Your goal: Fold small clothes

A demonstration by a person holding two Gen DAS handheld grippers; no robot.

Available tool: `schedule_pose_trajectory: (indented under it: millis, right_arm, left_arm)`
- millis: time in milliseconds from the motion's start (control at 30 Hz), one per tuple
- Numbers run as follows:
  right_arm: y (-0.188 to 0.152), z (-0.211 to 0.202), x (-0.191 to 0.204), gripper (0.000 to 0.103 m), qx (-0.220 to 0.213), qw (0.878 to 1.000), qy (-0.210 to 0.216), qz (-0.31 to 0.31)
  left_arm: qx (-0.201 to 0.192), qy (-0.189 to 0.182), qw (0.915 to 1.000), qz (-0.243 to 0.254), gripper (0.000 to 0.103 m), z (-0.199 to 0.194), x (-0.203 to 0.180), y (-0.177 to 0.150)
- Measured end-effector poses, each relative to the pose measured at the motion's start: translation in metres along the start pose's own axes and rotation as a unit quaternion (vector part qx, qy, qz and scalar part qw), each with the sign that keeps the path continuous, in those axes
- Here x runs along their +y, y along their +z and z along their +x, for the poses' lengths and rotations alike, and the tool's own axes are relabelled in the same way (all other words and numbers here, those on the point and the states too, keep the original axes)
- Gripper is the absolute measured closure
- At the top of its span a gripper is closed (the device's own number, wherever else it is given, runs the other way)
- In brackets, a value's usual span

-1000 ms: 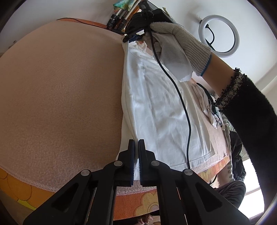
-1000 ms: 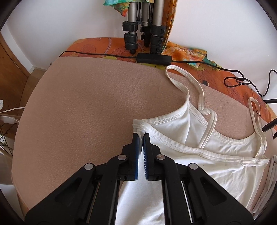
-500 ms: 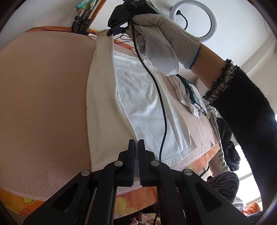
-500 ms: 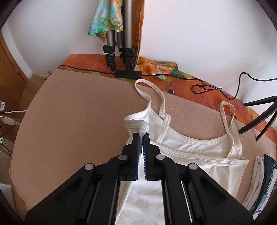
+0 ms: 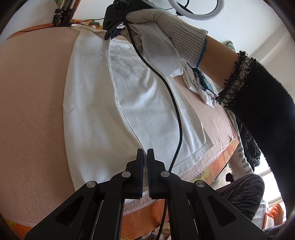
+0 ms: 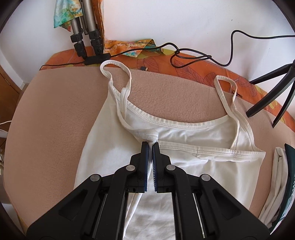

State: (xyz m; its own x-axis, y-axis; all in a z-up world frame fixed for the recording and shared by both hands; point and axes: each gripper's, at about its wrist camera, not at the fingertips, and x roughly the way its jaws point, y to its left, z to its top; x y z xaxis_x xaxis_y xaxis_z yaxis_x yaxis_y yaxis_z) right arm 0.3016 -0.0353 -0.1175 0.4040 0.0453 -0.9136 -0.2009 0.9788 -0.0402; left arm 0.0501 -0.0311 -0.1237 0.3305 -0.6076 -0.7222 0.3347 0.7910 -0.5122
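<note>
A white strappy camisole [image 5: 92, 92] lies flat on a beige blanket [image 5: 33, 92]. Its left side is doubled over toward the middle. My left gripper [image 5: 145, 153] is shut on the folded edge at the hem. In the right wrist view the camisole [image 6: 193, 133] shows its neckline and two straps [image 6: 114, 64]. My right gripper [image 6: 150, 145] is shut on the bunched top corner under the left strap. The left wrist view shows the right gripper [image 5: 110, 34] at the far end of the fold, held by a gloved hand [image 5: 166, 31].
A black cable [image 5: 173, 103] hangs from the right gripper across the camisole. Folded clothes [image 6: 282, 175] are stacked at the blanket's right edge. Tripod legs [image 6: 81, 37], a cable [image 6: 193, 53] and a stand's legs [image 6: 272, 75] line the back. A ring light [image 5: 195, 9] hangs above.
Both grippers have moved right, carrying the camisole's left edge over its middle. The turned-over flap is wider than before, and the left strap now lies stretched out.
</note>
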Motion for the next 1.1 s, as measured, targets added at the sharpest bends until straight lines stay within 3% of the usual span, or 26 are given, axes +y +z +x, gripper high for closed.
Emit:
schedule_pose_trajectory:
  millis: [233, 300, 367, 433, 500, 667, 800, 933, 1100]
  right_arm:
    - [-0.002, 0.011, -0.003, 0.098, 0.003, 1.000, 0.011, 0.012]
    - [-0.003, 0.010, -0.003, 0.097, 0.004, 1.000, 0.011, 0.013]
    - [-0.004, 0.005, -0.006, 0.092, -0.001, 1.000, 0.013, 0.017]
    - [-0.005, -0.004, -0.009, 0.073, -0.011, 1.000, 0.017, 0.022]
    - [-0.006, -0.018, -0.015, 0.061, -0.026, 0.999, 0.024, 0.028]
    - [-0.018, -0.063, -0.034, 0.060, -0.057, 0.996, 0.057, 0.046]
    - [-0.037, -0.105, -0.042, 0.060, -0.083, 0.994, 0.059, 0.035]
    - [-0.067, -0.148, -0.056, 0.059, -0.113, 0.990, 0.077, 0.046]
    - [-0.115, -0.185, -0.080, 0.059, -0.132, 0.985, 0.087, 0.069]
  left_arm:
    - [0.013, -0.003, 0.9999, -0.003, 0.100, 0.000, 0.006, -0.001]
    - [0.021, -0.008, 0.9997, -0.005, 0.094, 0.000, 0.007, -0.001]
    - [0.032, -0.014, 0.9994, -0.003, 0.079, 0.002, 0.003, -0.004]
    - [0.030, -0.013, 0.9994, 0.006, 0.077, -0.001, 0.000, -0.007]
    - [0.026, -0.008, 0.9994, 0.021, 0.077, -0.005, -0.005, -0.009]
    - [-0.005, 0.007, 0.9992, 0.038, 0.077, -0.023, -0.009, -0.010]
    - [-0.039, 0.023, 0.9973, 0.057, 0.077, -0.036, -0.016, -0.009]
    - [-0.075, 0.023, 0.9948, 0.065, 0.077, -0.045, -0.023, -0.008]
    - [-0.080, 0.026, 0.9939, 0.072, 0.077, -0.040, -0.033, -0.005]
